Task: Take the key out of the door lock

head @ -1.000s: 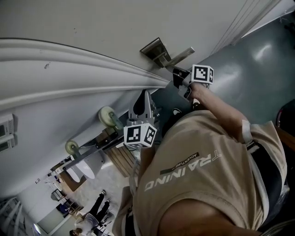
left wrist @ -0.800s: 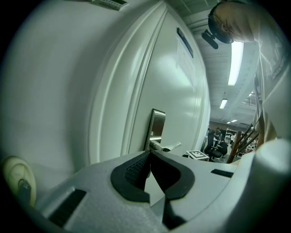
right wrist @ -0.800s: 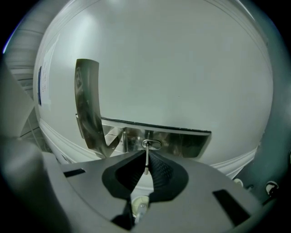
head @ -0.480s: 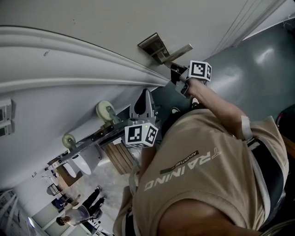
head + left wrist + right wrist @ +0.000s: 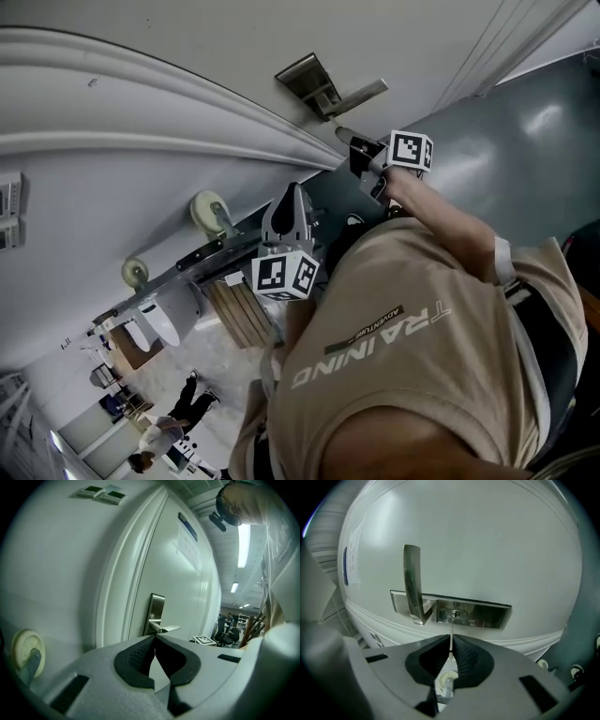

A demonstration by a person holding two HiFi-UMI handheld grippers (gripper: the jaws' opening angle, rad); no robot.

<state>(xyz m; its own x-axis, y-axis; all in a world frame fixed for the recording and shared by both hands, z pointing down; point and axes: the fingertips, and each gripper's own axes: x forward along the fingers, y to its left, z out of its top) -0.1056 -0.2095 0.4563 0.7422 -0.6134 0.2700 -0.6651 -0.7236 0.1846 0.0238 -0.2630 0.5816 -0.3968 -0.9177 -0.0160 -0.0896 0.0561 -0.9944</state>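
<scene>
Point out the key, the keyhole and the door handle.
key (image 5: 451,639), right gripper view, on its thin blade.
keyhole (image 5: 458,613), right gripper view, on the dark slot.
door handle (image 5: 411,576), right gripper view, mid-lever.

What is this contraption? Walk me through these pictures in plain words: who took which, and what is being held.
No robot here: a person in a tan T-shirt holds a two-jaw gripper in each hand, each with a marker cube. The head view comes from a camera on the person's head, looking steeply down. The other two come from cameras riding on the grippers, looking along their jaws. The work is at a white door with a metal lock plate and lever handle. The right gripper is shut on a key, its blade pointing at the keyhole; whether the tip is fully out is hard to tell. The left gripper hangs back, jaws shut on nothing.
</scene>
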